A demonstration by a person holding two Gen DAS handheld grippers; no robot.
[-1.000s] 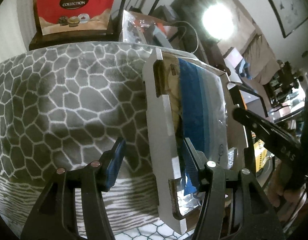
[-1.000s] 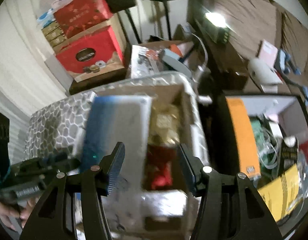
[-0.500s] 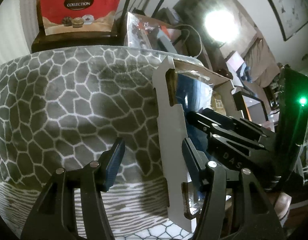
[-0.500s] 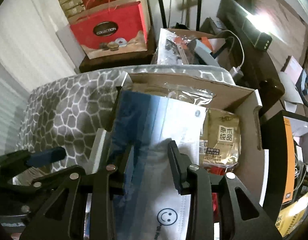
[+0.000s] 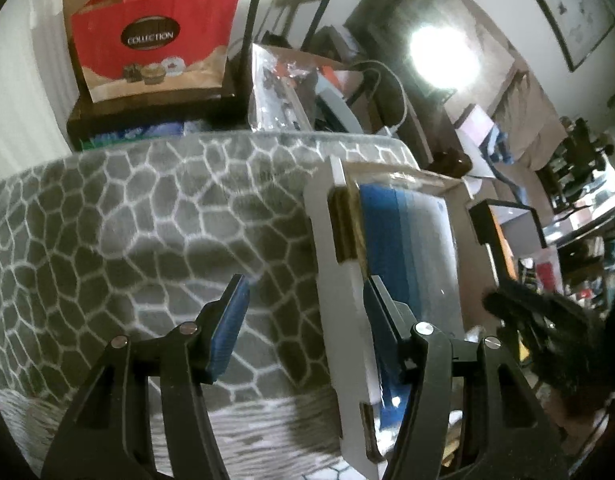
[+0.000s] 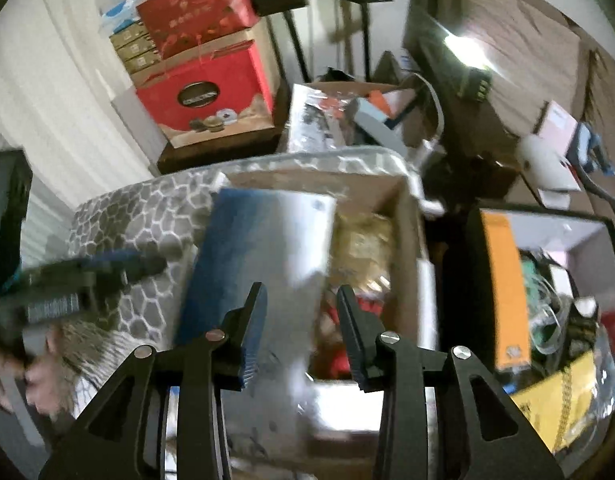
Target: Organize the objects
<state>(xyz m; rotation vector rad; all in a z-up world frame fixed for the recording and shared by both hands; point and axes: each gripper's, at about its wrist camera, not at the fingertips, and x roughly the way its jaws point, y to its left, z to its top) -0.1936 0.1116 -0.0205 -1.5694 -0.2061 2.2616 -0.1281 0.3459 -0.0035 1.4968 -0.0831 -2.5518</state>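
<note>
A cardboard box (image 6: 407, 216) stands on a grey patterned cushion (image 5: 147, 220). A blue and white mask pack (image 6: 259, 248) lies across the top of the box; it also shows in the left wrist view (image 5: 407, 248). Snack packets (image 6: 363, 244) lie inside. My left gripper (image 5: 303, 320) is open, its jaws either side of the box's left wall (image 5: 339, 320); it also shows at the left of the right wrist view (image 6: 87, 280). My right gripper (image 6: 301, 324) is open and empty above the box; it appears blurred in the left wrist view (image 5: 539, 320).
A red COLLECTION carton (image 5: 151, 40) sits on a dark stand behind the cushion. A clear packet and cables (image 5: 283, 88) lie beyond. A black box with an orange side (image 6: 503, 288) holds clutter at the right, beside a yellow packet (image 6: 555, 400).
My right gripper has opened, let go of the mask pack and pulled back from it. The pack now lies on the box. My left gripper has stayed at the box wall.
</note>
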